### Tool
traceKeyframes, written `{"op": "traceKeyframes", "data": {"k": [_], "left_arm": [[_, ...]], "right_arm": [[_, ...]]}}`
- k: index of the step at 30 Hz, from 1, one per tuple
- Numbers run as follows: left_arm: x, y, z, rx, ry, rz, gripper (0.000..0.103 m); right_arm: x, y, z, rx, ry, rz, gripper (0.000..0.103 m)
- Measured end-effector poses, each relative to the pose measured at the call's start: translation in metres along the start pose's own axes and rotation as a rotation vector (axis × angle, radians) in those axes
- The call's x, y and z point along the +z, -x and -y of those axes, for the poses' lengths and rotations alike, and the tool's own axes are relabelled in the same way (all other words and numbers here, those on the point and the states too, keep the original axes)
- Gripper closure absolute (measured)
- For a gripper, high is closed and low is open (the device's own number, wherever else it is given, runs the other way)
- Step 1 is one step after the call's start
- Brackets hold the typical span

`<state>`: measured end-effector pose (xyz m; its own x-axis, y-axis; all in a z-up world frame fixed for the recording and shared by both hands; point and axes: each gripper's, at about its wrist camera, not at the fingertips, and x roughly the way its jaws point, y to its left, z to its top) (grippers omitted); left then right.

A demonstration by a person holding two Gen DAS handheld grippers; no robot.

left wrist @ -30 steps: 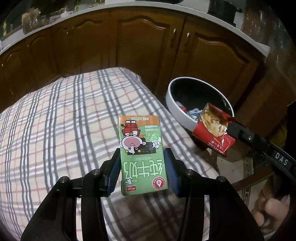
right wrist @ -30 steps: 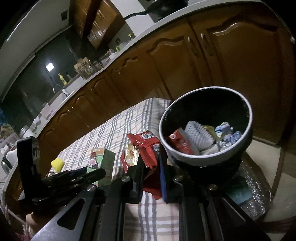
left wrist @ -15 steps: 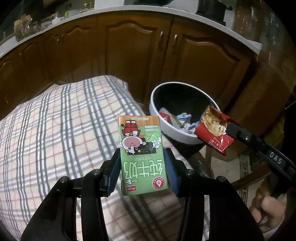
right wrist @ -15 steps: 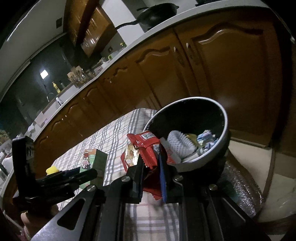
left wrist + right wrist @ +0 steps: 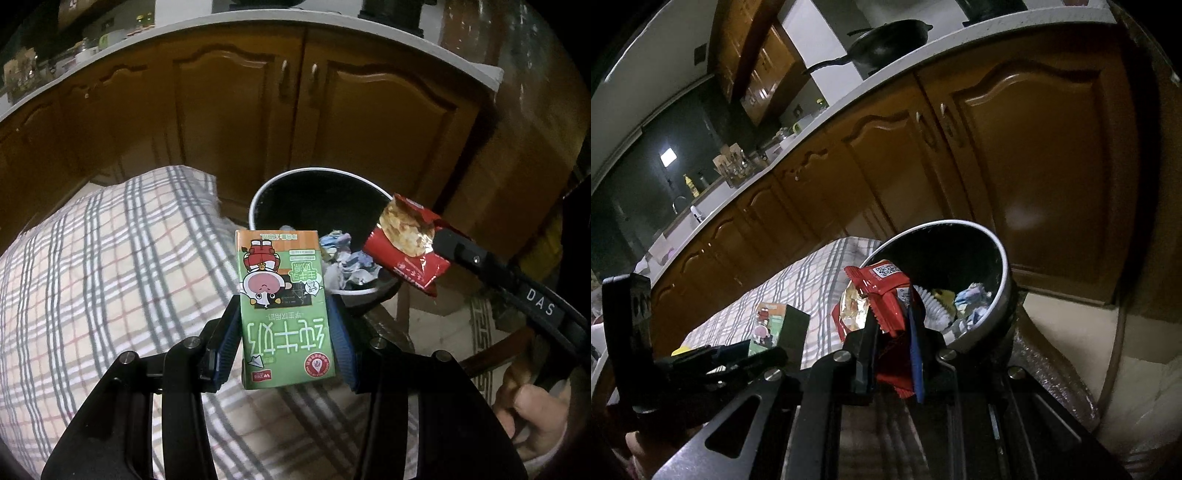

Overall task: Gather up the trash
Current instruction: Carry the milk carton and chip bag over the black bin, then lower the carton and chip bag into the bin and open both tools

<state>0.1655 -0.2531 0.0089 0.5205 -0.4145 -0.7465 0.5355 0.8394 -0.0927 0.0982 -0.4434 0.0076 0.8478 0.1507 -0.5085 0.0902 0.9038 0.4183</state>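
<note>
The left gripper (image 5: 284, 325) is squeezing a green milk carton (image 5: 284, 314) between its two blue pads (image 5: 225, 339). The carton stands up between the pads, and its cartoon cow and its writing are upside down. Under it lies a checked cloth (image 5: 110, 277) with grey and red lines. Just past the carton, on the far right of the cloth, sits a round bin (image 5: 280, 184) with a pale rim and a dark inside. Crumpled bits of trash (image 5: 347, 258) lie in the bin. The right gripper (image 5: 892, 332) is pinching a red snack wrapper (image 5: 882, 295), and its two fingers are close together on it. The wrapper is torn open, with shiny gold showing inside. In the left view the wrapper (image 5: 406, 243) hangs over the right edge of the bin, just above the rim. In the right view the bin (image 5: 1001, 266) is right behind the wrapper, and the carton (image 5: 772, 325) and the left gripper (image 5: 738, 354) are off to the left. Behind the bin stand brown wooden cupboard doors (image 5: 229, 110) under a pale counter (image 5: 886, 81). A black pan (image 5: 886, 40) sits on the counter. A hand (image 5: 532, 421) shows at the near right, under the right gripper.
</note>
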Motion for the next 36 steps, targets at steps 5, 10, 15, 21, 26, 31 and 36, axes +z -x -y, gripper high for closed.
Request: {"op": "traceKeyframes", "data": {"k": [5,10,15,21,26,31,36], "left_arm": [[0.006,-0.007,0.009,0.0,-0.016,-0.008,0.059],[0.013,-0.015,0.016,0.006,-0.03,-0.014,0.059],[0.024,-0.022,0.021,0.014,-0.04,-0.015,0.059],[0.037,-0.033,0.023,0.017,-0.044,-0.019,0.058],[0.045,-0.045,0.025,0.023,-0.045,-0.03,0.058],[0.051,-0.056,0.024,0.012,-0.034,-0.049,0.058],[0.055,-0.066,0.024,0.008,-0.029,-0.064,0.058]], "right_arm": [[0.005,0.0,0.005,-0.007,-0.003,0.007,0.088],[0.011,-0.002,0.009,-0.014,-0.005,0.012,0.088],[0.017,-0.005,0.013,-0.022,-0.013,0.018,0.088],[0.025,-0.013,0.018,-0.032,-0.01,0.015,0.088],[0.029,-0.021,0.023,-0.038,-0.015,0.008,0.088],[0.033,-0.029,0.028,-0.049,-0.019,-0.001,0.088],[0.035,-0.035,0.033,-0.06,-0.025,-0.007,0.088]]}}
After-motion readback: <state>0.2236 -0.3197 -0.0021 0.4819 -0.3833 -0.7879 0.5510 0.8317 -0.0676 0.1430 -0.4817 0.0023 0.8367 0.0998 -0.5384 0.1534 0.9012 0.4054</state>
